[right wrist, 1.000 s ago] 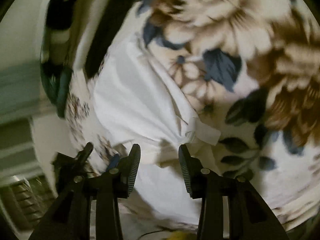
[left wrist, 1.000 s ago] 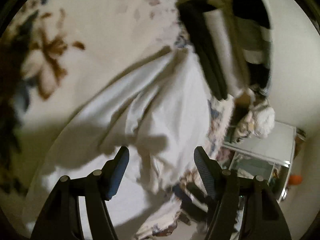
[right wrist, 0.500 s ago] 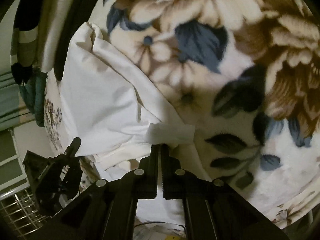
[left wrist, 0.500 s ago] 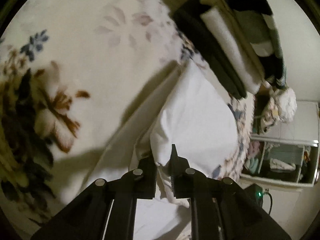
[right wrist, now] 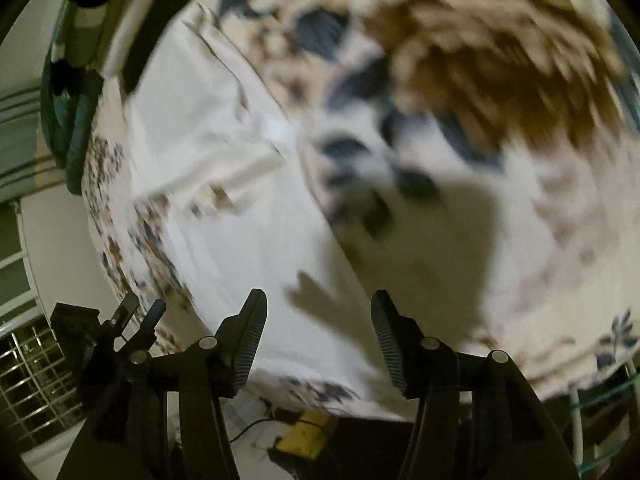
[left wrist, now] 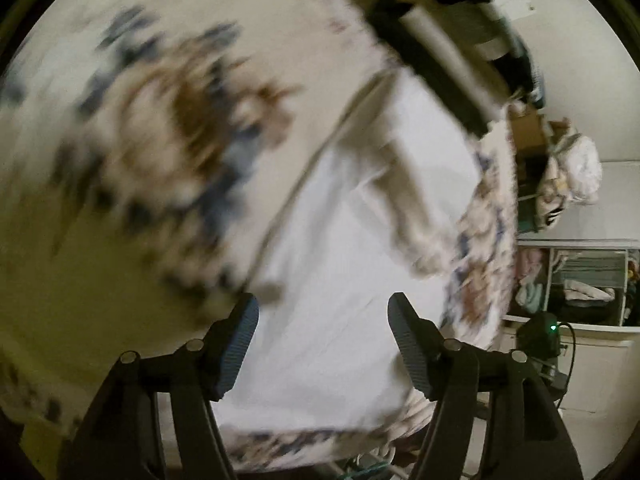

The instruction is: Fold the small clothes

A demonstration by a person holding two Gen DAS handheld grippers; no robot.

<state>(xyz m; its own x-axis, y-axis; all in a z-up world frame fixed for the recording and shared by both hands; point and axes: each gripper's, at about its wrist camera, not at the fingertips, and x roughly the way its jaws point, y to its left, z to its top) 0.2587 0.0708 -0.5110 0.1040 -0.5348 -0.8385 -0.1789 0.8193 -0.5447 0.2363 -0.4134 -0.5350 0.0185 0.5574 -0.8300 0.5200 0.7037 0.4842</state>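
A white garment (left wrist: 360,240) lies spread on a floral blanket (left wrist: 160,140), with a folded part near its far end. It also shows in the right wrist view (right wrist: 224,184). My left gripper (left wrist: 323,332) is open and empty above the garment's near part. My right gripper (right wrist: 318,332) is open and empty above the garment's near edge; its shadow falls on the cloth. Both views are blurred by motion.
A pile of dark and striped folded clothes (left wrist: 448,48) lies past the garment, also in the right wrist view (right wrist: 100,32). The bed edge (left wrist: 480,272) drops off to the right. Shelves with items (left wrist: 576,280) stand beyond. A wire rack (right wrist: 36,376) and a yellow object (right wrist: 308,436) are on the floor.
Both grippers were shut on the white garment half a second ago. Both have opened and let it go, and the garment now lies flatter. Both cameras have pulled back.
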